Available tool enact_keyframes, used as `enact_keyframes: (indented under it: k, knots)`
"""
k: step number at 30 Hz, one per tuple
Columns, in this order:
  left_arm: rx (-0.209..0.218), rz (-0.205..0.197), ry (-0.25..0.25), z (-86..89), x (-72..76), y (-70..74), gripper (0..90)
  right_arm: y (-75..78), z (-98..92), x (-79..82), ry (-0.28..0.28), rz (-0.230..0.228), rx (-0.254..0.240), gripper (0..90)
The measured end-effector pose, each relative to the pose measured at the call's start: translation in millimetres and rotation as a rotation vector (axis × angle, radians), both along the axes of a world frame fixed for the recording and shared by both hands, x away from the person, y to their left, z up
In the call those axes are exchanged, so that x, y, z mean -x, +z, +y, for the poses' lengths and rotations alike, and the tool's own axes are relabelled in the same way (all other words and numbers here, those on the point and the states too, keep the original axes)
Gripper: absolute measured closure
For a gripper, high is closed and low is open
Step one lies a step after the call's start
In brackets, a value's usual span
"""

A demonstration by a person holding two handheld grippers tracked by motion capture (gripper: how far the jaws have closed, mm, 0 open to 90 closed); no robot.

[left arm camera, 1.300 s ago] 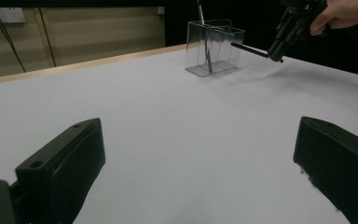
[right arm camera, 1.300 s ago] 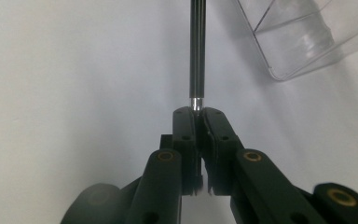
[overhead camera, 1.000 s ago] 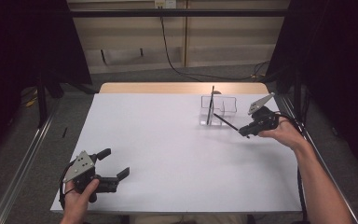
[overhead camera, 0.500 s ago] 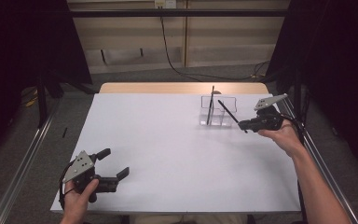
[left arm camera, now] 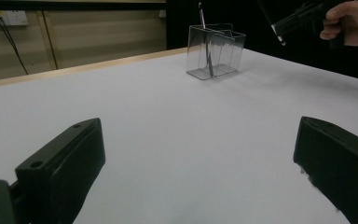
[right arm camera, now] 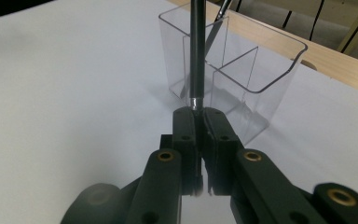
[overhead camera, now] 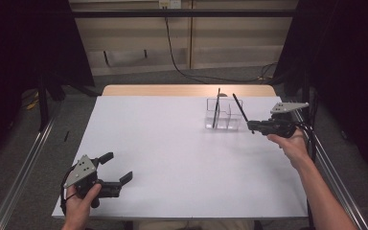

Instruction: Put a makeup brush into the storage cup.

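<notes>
A white counter (overhead camera: 172,158) with a bare wooden far edge (overhead camera: 182,90) stood before a beige wall (overhead camera: 230,43), where a black cable (overhead camera: 172,45) hung from a socket (overhead camera: 169,4) toward the grey floor (overhead camera: 76,115).

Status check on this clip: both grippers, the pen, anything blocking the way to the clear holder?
Right gripper shut on black pen, beside clear holder. Left gripper open, empty, low on white table. Another pen already in holder; path unobstructed.

The holder (right arm camera: 242,70) is clear, glossy plastic. The pen (right arm camera: 196,51) looks dark, smooth, perhaps metal. The table (overhead camera: 172,143) is matt white, its far edge bare wood.
</notes>
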State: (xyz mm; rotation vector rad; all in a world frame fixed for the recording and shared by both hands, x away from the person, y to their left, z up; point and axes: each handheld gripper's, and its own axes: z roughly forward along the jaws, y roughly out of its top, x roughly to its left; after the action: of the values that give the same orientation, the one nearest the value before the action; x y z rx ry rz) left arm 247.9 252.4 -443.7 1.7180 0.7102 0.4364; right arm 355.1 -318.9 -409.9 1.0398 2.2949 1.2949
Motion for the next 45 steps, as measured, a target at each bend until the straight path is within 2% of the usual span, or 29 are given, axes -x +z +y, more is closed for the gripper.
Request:
enact_keyframes:
  k: [6,15,19,21,31,37,45]
  knots:
    - [0.009,-0.001,0.004,-0.3,0.3,0.2,2.2,0.9,1.6,11.7,-0.001,-0.048,-0.082,84.0]
    - [0.010,0.000,0.002,0.0,0.2,0.6,2.2,5.3,4.8,27.5,0.009,-0.079,-0.138,84.0]
    - [0.006,-0.003,0.003,0.1,0.1,0.7,2.2,9.5,12.8,38.4,0.047,-0.098,-0.163,84.0]
    - [0.010,-0.001,0.006,-0.6,0.4,0.5,2.2,9.7,18.3,41.7,0.067,-0.097,-0.153,84.0]
    - [0.010,-0.001,0.004,0.8,1.0,1.0,2.2,11.6,35.9,51.1,0.140,-0.091,-0.165,84.0]
    - [0.008,-0.001,0.005,1.2,1.0,0.9,2.2,8.4,54.4,55.9,0.207,-0.062,-0.139,84.0]
    - [0.001,0.000,0.004,1.4,0.7,0.9,2.2,12.8,76.9,62.2,0.288,-0.046,-0.102,83.9]
